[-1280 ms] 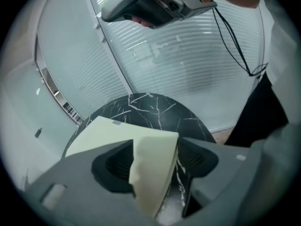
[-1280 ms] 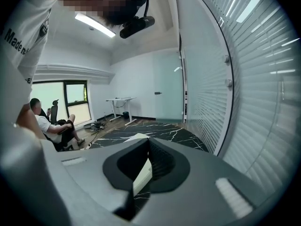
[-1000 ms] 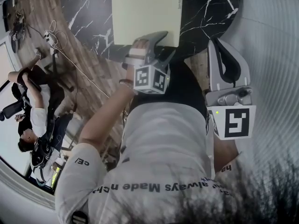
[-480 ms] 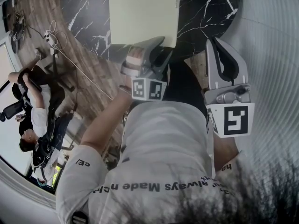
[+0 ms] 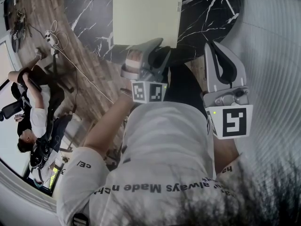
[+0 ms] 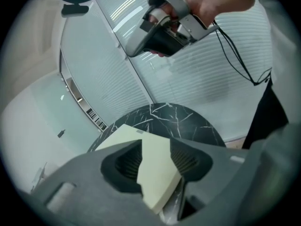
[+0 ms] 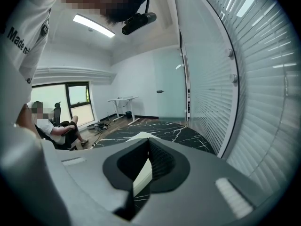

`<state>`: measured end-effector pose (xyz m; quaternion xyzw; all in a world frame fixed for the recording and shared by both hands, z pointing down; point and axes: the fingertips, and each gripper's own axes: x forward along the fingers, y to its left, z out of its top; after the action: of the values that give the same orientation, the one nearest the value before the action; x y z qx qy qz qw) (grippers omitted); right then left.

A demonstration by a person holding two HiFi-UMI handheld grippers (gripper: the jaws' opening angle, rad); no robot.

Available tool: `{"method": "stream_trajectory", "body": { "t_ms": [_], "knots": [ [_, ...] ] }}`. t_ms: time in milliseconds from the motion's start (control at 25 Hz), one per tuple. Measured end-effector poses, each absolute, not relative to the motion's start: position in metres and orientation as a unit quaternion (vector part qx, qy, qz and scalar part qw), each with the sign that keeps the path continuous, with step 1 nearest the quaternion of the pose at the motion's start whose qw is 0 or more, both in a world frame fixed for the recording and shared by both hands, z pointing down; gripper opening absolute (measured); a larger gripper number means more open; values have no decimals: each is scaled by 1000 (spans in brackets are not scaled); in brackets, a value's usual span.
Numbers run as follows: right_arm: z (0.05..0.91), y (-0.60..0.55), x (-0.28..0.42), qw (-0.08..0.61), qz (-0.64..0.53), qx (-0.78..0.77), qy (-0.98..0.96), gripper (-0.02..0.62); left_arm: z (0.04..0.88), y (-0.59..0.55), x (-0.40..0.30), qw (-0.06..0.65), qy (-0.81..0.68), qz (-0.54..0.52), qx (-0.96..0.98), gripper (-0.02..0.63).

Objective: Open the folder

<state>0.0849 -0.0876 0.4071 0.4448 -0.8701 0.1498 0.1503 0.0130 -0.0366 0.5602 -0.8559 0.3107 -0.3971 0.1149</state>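
Your folder (image 5: 146, 13) runs off the head view's top edge; your left gripper (image 5: 159, 48) covers its near edge, and its label (image 5: 179, 4) is too small to read.

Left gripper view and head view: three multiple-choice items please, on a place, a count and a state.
1. The pale yellow flat folder lies: A on the floor; B on the black, white-veined round marble table; C on a chair.
2. Folders on the table: A one; B two; C three.
3. The left gripper has its jaws: A apart, empty; B on the folder's edge; C on a cable.
Answers: B, it rests on the tabletop; A, only one shows; B, the jaws, which have just been closing, pinch its edge.
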Motion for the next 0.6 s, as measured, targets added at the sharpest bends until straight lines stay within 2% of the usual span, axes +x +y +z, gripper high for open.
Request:
{"method": "stream_trajectory", "body": {
  "t_ms": [80,200,400,600],
  "knots": [
    [406,-88,83,148,154,448,-868,2,571,-31,15,122,285,-419,-853,237],
    [405,-89,82,145,157,450,-867,2,590,-22,18,155,250,-453,-841,270],
    [408,-88,81,146,160,450,-867,2,610,-23,15,210,234,-479,-819,265],
    [410,-85,83,148,161,451,-865,2,604,-24,14,225,249,-468,-818,225]
  ]
}}
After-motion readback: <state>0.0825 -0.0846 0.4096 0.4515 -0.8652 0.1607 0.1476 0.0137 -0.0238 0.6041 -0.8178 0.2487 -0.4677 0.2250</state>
